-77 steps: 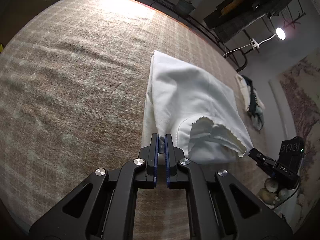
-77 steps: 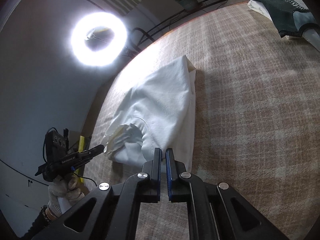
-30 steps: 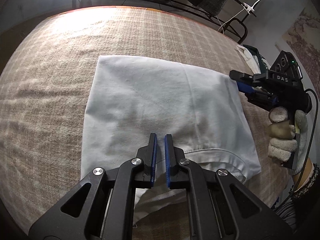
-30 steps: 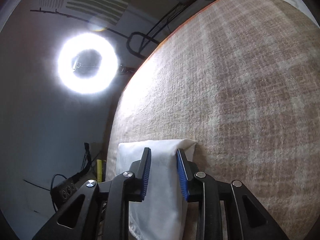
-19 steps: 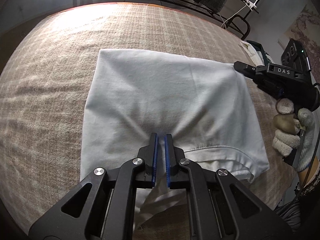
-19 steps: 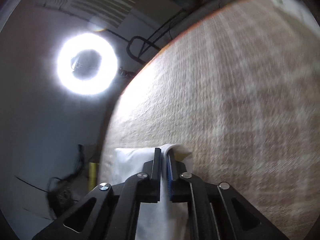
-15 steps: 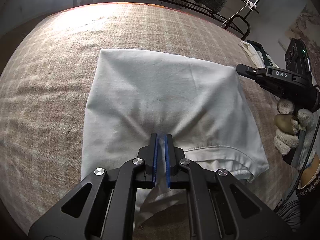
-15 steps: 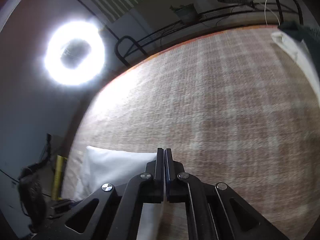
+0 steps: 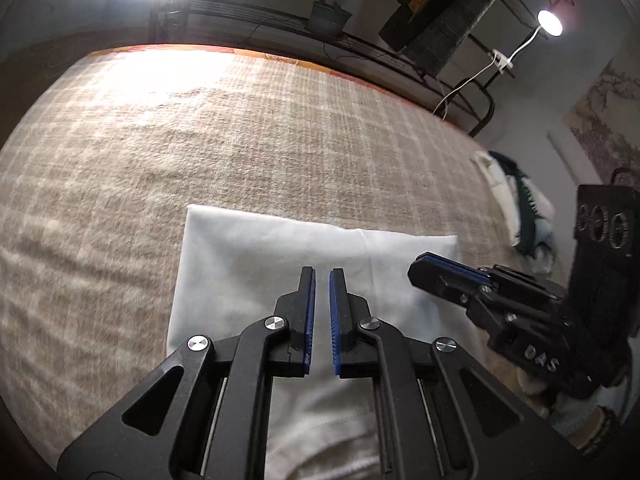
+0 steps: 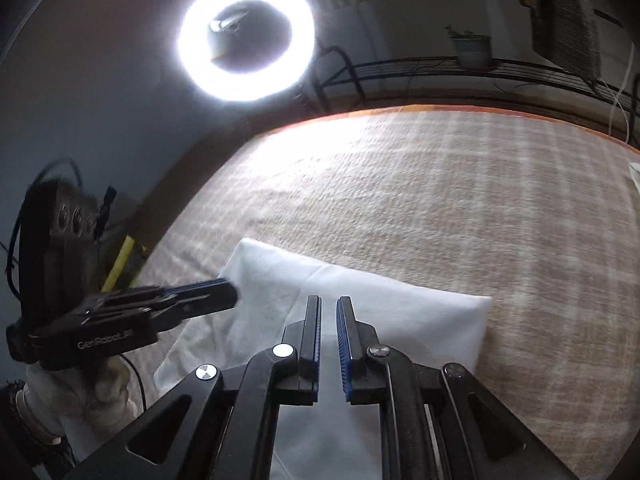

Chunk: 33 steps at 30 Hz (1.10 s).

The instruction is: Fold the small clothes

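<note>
A white folded garment (image 9: 260, 256) lies flat on the plaid blanket (image 9: 240, 140), with a stitched hem toward me. My left gripper (image 9: 322, 272) hovers over its middle, shut with nothing in it. In the right wrist view the same garment (image 10: 400, 312) lies under my right gripper (image 10: 329, 300). That gripper's jaws are opening, a narrow gap between the blue pads and nothing between them. The right gripper (image 9: 420, 270) is over the garment's right part. The left gripper (image 10: 230, 294) is over its left edge.
A pile of dark and white clothes (image 9: 524, 208) lies at the blanket's right edge. A ring light (image 10: 246, 38) and a metal rack (image 9: 360, 52) stand beyond the far edge. A gloved hand (image 10: 100, 388) holds the left gripper.
Both grippers have drawn back and risen off the garment. The puckers at the left gripper's tips are gone. The right gripper shut on the far corner, rolled, and its jaws now stand slightly apart.
</note>
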Each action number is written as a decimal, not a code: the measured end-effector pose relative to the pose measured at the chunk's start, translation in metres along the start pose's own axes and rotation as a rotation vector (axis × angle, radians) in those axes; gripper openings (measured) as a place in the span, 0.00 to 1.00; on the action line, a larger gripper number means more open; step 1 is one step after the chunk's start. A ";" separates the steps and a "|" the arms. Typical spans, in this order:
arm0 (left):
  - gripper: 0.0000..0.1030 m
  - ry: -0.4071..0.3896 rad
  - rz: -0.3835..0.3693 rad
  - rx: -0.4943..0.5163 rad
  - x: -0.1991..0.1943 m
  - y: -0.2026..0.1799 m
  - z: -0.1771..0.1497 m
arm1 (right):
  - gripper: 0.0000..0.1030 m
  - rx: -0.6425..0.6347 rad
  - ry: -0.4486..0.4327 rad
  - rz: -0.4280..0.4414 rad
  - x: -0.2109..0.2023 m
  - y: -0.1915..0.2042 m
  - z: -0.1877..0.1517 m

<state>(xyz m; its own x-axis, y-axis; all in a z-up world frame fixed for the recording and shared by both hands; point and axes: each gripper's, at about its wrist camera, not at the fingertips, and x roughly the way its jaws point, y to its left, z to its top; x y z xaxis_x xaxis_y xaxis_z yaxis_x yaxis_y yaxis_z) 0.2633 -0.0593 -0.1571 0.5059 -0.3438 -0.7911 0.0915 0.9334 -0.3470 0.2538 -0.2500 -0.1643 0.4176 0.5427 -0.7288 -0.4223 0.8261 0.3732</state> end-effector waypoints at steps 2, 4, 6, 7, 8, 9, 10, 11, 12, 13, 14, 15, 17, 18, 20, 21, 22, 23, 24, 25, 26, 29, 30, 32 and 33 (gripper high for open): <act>0.04 0.018 0.036 0.013 0.014 0.003 -0.001 | 0.12 -0.011 0.017 -0.022 0.011 0.002 0.000; 0.04 0.050 0.048 -0.011 0.028 0.011 -0.008 | 0.13 -0.014 0.043 -0.052 0.019 -0.001 -0.005; 0.04 0.014 0.032 -0.009 0.026 0.014 -0.013 | 0.11 -0.027 0.079 -0.096 0.032 -0.003 -0.009; 0.04 0.018 0.040 0.008 0.025 0.012 -0.013 | 0.11 -0.046 0.074 -0.106 0.035 -0.003 -0.013; 0.04 0.025 0.047 0.017 0.024 0.011 -0.012 | 0.11 -0.069 0.066 -0.115 0.034 -0.001 -0.014; 0.04 0.026 0.050 0.015 0.022 0.011 -0.012 | 0.11 -0.078 0.071 -0.121 0.032 0.000 -0.014; 0.04 0.017 0.050 0.013 0.019 0.010 -0.011 | 0.11 -0.081 0.076 -0.122 0.031 0.001 -0.012; 0.04 0.003 0.050 0.010 0.015 0.010 -0.010 | 0.11 -0.074 0.058 -0.112 0.026 0.000 -0.011; 0.04 -0.017 0.045 0.005 0.011 0.011 -0.008 | 0.12 -0.064 0.034 -0.102 0.020 -0.002 -0.008; 0.04 -0.038 0.037 -0.002 0.007 0.011 -0.005 | 0.13 -0.053 0.017 -0.094 0.013 -0.004 -0.005; 0.04 -0.054 0.033 -0.009 0.004 0.013 -0.002 | 0.14 -0.040 0.001 -0.087 0.009 -0.006 -0.002; 0.04 -0.067 0.028 -0.023 0.002 0.015 0.001 | 0.16 -0.027 -0.010 -0.087 0.006 -0.010 0.000; 0.04 -0.069 0.016 -0.061 0.004 0.021 0.006 | 0.19 0.006 -0.001 -0.095 0.008 -0.019 0.003; 0.04 -0.064 0.009 -0.086 0.008 0.025 0.009 | 0.19 0.017 0.005 -0.101 0.010 -0.022 0.002; 0.04 -0.045 0.026 -0.113 0.018 0.034 0.011 | 0.19 0.038 0.015 -0.113 0.015 -0.026 0.000; 0.04 -0.036 0.059 -0.109 0.023 0.037 0.012 | 0.17 0.035 0.022 -0.129 0.018 -0.027 0.000; 0.04 -0.021 0.095 -0.102 0.029 0.043 0.013 | 0.16 0.020 0.026 -0.160 0.020 -0.027 0.000; 0.04 -0.023 0.104 -0.109 0.029 0.047 0.011 | 0.15 0.002 0.029 -0.199 0.022 -0.028 0.001; 0.04 -0.033 0.099 -0.134 0.027 0.054 0.012 | 0.13 -0.011 0.027 -0.236 0.022 -0.029 0.000; 0.04 -0.033 0.112 -0.143 0.025 0.057 0.012 | 0.10 -0.012 0.027 -0.264 0.021 -0.032 0.001; 0.04 -0.041 0.141 -0.135 0.022 0.058 0.012 | 0.10 -0.005 0.026 -0.292 0.018 -0.035 0.002; 0.04 -0.070 0.210 -0.110 0.008 0.064 0.010 | 0.15 -0.011 0.014 -0.410 0.008 -0.038 0.004; 0.04 -0.075 0.191 -0.119 0.002 0.066 0.009 | 0.17 -0.007 0.009 -0.415 0.003 -0.041 0.004; 0.04 -0.085 0.148 -0.126 -0.010 0.065 0.005 | 0.20 0.024 -0.016 -0.355 -0.013 -0.041 0.002; 0.04 -0.086 0.132 -0.116 -0.015 0.062 0.002 | 0.20 0.032 -0.029 -0.313 -0.020 -0.037 0.001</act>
<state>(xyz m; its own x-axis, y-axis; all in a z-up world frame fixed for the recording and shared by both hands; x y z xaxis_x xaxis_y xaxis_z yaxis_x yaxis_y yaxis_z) 0.2626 0.0041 -0.1656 0.5790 -0.2043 -0.7893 -0.0774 0.9500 -0.3026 0.2617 -0.2919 -0.1632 0.5462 0.2650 -0.7946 -0.2440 0.9578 0.1516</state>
